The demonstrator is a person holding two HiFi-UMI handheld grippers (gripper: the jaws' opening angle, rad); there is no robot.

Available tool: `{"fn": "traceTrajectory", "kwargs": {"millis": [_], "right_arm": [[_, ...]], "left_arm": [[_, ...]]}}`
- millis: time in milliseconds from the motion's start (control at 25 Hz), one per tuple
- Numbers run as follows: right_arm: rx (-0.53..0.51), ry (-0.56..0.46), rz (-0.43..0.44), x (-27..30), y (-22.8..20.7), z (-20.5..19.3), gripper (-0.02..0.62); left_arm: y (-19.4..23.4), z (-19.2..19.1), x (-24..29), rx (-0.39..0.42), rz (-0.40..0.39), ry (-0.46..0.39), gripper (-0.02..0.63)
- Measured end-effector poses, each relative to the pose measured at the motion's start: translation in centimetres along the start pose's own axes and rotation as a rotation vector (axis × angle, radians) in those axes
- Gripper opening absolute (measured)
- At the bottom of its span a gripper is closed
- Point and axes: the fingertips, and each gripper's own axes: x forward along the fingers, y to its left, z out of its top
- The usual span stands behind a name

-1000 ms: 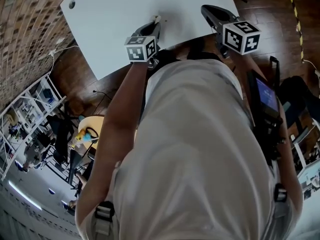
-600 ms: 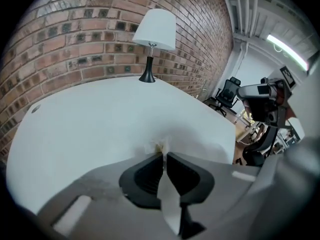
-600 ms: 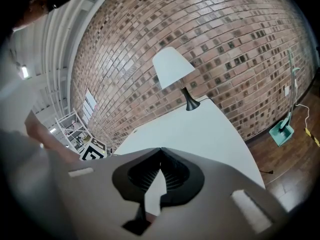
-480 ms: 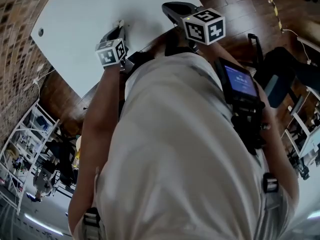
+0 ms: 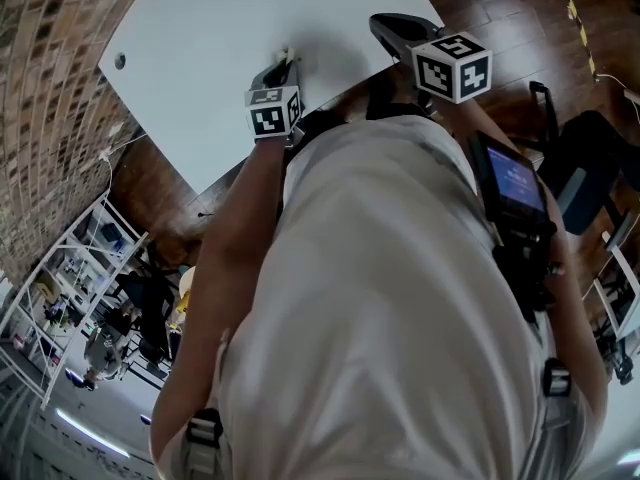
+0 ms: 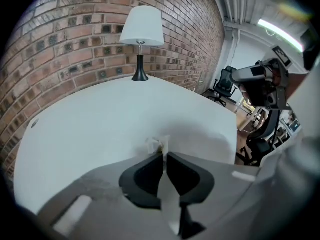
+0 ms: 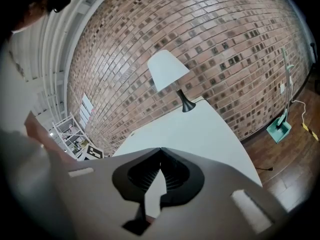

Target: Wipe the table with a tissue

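Note:
A small crumpled white tissue (image 6: 156, 144) pokes out past the tips of my left gripper (image 6: 164, 154), which is shut on it just above the white table (image 6: 100, 124). In the head view the left gripper (image 5: 285, 65) points steeply down at the table (image 5: 220, 38) near its front edge, with the tissue (image 5: 288, 56) at its tip. My right gripper (image 5: 384, 24) hovers over the table's front right part, a little to the right of the left one. In the right gripper view its jaws (image 7: 160, 150) meet at the tips with nothing between them.
A black-stemmed lamp with a white shade (image 6: 142, 31) stands at the table's far side by the brick wall (image 6: 75, 39); the same lamp (image 7: 171, 73) also shows in the right gripper view. Office chairs (image 6: 222, 86) stand beyond the table's right end. A cable hole (image 5: 120, 61) marks the table's left part.
The head view has swung from side to side. Both grippers stay near the same spots over the table's front edge. The left one still pinches the tissue.

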Motion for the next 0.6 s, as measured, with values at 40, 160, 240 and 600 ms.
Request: {"fn": "traceTrajectory", "kwargs": {"millis": [40,160,240,600], "right_arm": [[0.001,-0.001,0.000,-0.1,0.0,0.0,0.009],[0.006,-0.005,-0.001,0.0,-0.1,0.2,0.009],[0.008,-0.009,0.002,0.2,0.0,0.5,0.008],[-0.005,-0.027,-0.003,-0.1,-0.1,0.6,0.008]], "left_arm": [[-0.7,-0.1,0.0,0.015,-0.010,0.004,0.029],[-2.6,-0.6,0.0,0.065,-0.034,0.017,0.029],[-3.4,-0.8,0.0,0.071,-0.043,0.022,0.029],[-9.3,-1.7,0.3,0.089,-0.280,0.053,0.028]]}}
